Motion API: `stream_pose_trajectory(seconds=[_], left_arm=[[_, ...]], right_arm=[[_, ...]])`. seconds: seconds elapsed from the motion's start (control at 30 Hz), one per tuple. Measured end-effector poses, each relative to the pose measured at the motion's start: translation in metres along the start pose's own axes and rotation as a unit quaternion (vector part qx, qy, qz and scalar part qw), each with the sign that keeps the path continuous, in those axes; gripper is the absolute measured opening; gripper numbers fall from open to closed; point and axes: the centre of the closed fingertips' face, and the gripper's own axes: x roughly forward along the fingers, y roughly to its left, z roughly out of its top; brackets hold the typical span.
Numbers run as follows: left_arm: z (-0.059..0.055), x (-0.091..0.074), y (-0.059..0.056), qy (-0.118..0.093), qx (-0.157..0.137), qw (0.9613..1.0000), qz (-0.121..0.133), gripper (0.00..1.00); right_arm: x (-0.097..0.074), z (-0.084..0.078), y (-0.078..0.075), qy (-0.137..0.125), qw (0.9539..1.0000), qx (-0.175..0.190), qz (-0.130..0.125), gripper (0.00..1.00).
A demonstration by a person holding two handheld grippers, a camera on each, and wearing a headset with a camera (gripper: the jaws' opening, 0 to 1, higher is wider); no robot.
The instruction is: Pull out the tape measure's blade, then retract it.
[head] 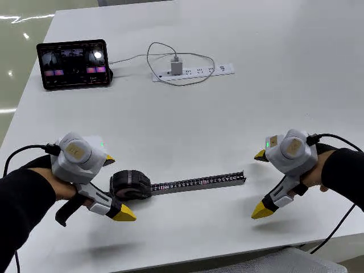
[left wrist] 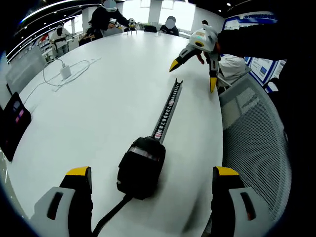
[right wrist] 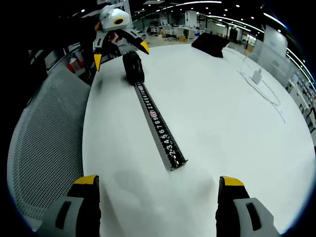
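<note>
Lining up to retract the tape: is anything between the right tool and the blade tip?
Nothing visible does. Bare table is all that lies between the open right tool and the blade tip.

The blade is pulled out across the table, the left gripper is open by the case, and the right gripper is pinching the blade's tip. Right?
No: the right gripper is open, and the blade's tip lies free on the table short of its jaws, as the right gripper view shows. The rest holds.

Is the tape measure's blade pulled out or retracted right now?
Pulled out. The numbered blade lies stretched flat on the table, well beyond the black case.
</note>
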Motion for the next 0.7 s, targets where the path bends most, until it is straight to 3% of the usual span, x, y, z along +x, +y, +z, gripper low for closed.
stream_pose_trajectory(seconds=[0.07, 0.17, 0.33, 0.4, 0.5, 0.7], left_arm=[[0.001, -0.003, -0.001, -0.02, -0.021, 0.9996, 0.005, 0.99], [-0.006, -0.009, 0.005, -0.022, -0.041, 0.9985, 0.03, 0.99], [-0.009, -0.021, 0.014, -0.056, -0.058, 0.9935, 0.08, 0.99], [-0.011, -0.026, 0.015, -0.069, -0.067, 0.991, 0.093, 0.99], [-0.011, -0.032, 0.015, -0.092, -0.074, 0.9874, 0.105, 0.99], [-0.02, -0.039, 0.015, -0.113, -0.094, 0.9813, 0.125, 0.99]], right_arm=[[-0.004, 0.002, -0.001, -0.012, 0.9998, 0.006, -0.013, 0.99], [-0.009, 0.001, -0.009, -0.03, 0.9987, 0.013, -0.038, 0.99], [-0.021, 0.005, -0.01, -0.068, 0.9948, 0.049, -0.058, 0.99], [-0.025, 0.003, -0.01, -0.072, 0.9937, 0.052, -0.069, 0.99], [-0.031, 0.001, -0.007, -0.085, 0.9913, 0.066, -0.076, 0.99], [-0.042, -0.005, -0.002, -0.109, 0.9856, 0.086, -0.097, 0.99]])
